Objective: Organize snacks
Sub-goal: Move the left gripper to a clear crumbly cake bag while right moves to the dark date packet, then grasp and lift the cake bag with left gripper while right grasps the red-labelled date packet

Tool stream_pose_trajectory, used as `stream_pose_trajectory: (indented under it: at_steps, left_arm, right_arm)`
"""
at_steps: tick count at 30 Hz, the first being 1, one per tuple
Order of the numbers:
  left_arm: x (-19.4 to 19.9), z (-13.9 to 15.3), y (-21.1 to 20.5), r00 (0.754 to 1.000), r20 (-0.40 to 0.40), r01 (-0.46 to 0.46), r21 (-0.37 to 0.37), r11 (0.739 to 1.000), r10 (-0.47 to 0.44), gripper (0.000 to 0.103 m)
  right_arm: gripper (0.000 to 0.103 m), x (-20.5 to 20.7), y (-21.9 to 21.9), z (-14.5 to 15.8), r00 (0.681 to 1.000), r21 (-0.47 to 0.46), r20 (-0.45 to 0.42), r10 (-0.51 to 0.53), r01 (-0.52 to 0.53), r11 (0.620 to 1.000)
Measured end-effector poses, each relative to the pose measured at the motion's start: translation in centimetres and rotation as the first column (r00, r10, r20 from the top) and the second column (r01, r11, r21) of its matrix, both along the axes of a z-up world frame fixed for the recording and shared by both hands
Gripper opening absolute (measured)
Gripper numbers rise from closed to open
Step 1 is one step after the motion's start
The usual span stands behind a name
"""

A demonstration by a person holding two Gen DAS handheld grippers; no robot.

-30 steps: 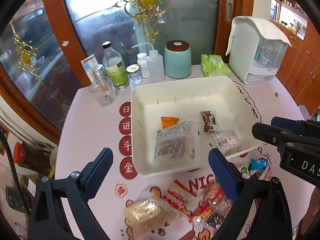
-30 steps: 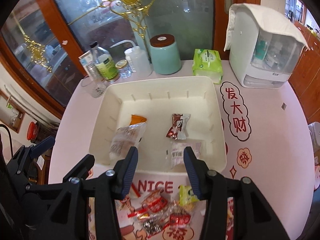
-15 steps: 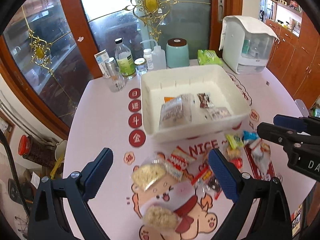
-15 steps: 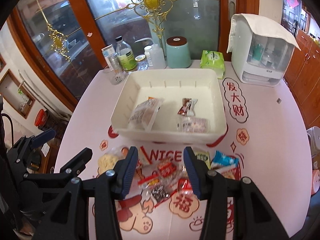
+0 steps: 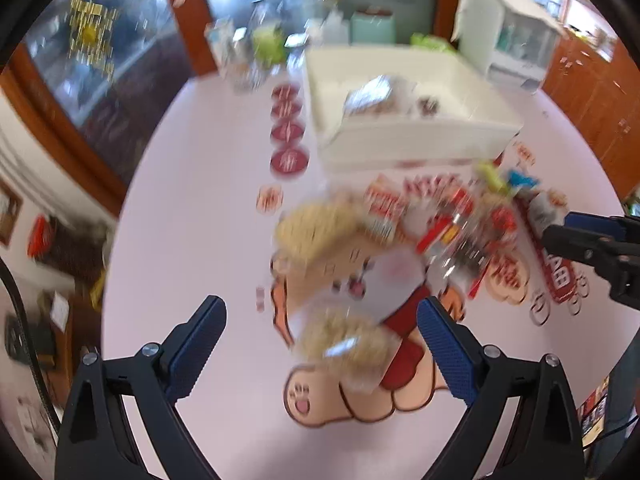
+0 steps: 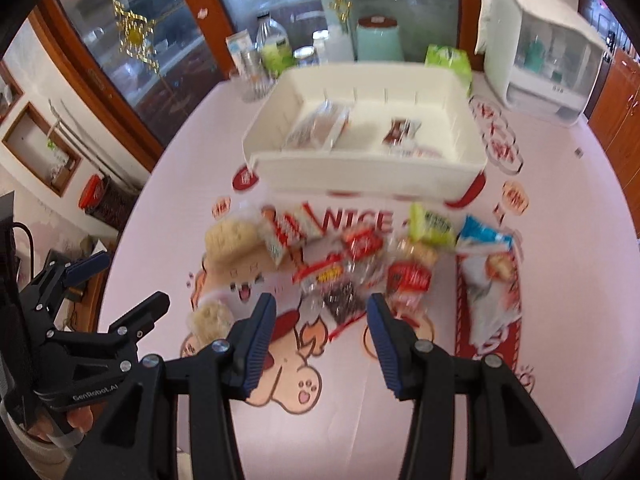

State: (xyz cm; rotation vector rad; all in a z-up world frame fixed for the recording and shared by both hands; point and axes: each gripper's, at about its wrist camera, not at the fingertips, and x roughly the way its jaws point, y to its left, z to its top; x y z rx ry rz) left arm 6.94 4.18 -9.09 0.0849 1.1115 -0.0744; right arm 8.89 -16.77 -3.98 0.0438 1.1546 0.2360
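Observation:
A white bin (image 6: pixel 372 172) stands on the pink table and holds a clear-wrapped pastry (image 6: pixel 320 126) and a brown candy (image 6: pixel 402 130). Loose snacks lie in front of it: two pale rice-cake packs (image 6: pixel 232 238) (image 6: pixel 210 320), a red-and-white wafer pack (image 6: pixel 286 228), red packets (image 6: pixel 408 280), a green pack (image 6: pixel 434 224) and a blue-and-white bag (image 6: pixel 486 264). My left gripper (image 5: pixel 320 354) is open and empty, over the nearer rice-cake pack (image 5: pixel 344 350). My right gripper (image 6: pixel 322 344) is open and empty, just short of a dark candy (image 6: pixel 340 300). The left wrist view is blurred.
Bottles and jars (image 6: pixel 272 54), a mint canister (image 6: pixel 378 38), a green tissue pack (image 6: pixel 448 58) and a white appliance (image 6: pixel 540 48) stand behind the bin. Glass doors with wood frames lie beyond. The table's left edge (image 6: pixel 132 240) drops off to the floor.
Both grippers have pulled back from over the bin and dropped low toward the loose snacks in front of it. Both have stayed open and empty.

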Motion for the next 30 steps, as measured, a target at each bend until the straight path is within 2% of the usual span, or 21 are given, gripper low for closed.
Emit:
stream_pose_trajectory:
  at_steps: [5, 9, 13, 18, 22, 26, 30]
  left_arm:
    - [-0.3, -4.8, 1.6, 0.988, -0.106, -0.124, -0.066, 0.99, 0.116, 0.096]
    - [-0.2, -8.4, 2.7, 0.951, -0.165, -0.278, -0.094, 0.956, 0.26, 0.096]
    - [-0.1, -10.3, 3.0, 0.922, -0.196, -0.366, -0.147, 0.919, 0.335, 0.096]
    - [0.0, -11.4, 2.7, 0.905, -0.202, -0.408, -0.159, 0.899, 0.375, 0.096]
    - [0.2, -12.4, 2.4, 0.896, -0.228, -0.419, -0.152, 0.895, 0.38, 0.096]
    - [0.2, -12.5, 1.5, 0.908, -0.204, -0.39, -0.1, 0.915, 0.365, 0.097]
    - [-0.2, -12.7, 0.3, 0.928, -0.18, -0.338, -0.032, 0.941, 0.327, 0.097]
  right_arm:
    - [0.048, -0.1, 0.5, -3.4, 0.999, -0.011, -0.01, 0.038, -0.038, 0.999]
    - [0.048, 0.6, 0.7, -5.9, 0.996, -0.023, 0.015, 0.091, -0.091, 0.996]
    - [0.048, 1.8, 1.2, -8.6, 0.99, -0.06, 0.016, 0.142, -0.141, 0.988]
    - [0.048, 3.1, 2.0, -11.0, 0.98, -0.124, 0.004, 0.199, -0.197, 0.973]
    - [0.048, 4.0, 2.4, -12.5, 0.972, -0.166, -0.022, 0.236, -0.236, 0.957]
    - [0.048, 4.5, 2.4, -13.2, 0.966, -0.14, -0.041, 0.253, -0.257, 0.956]
    - [0.053, 4.4, 3.2, -13.6, 0.955, -0.166, -0.042, 0.295, -0.298, 0.94]
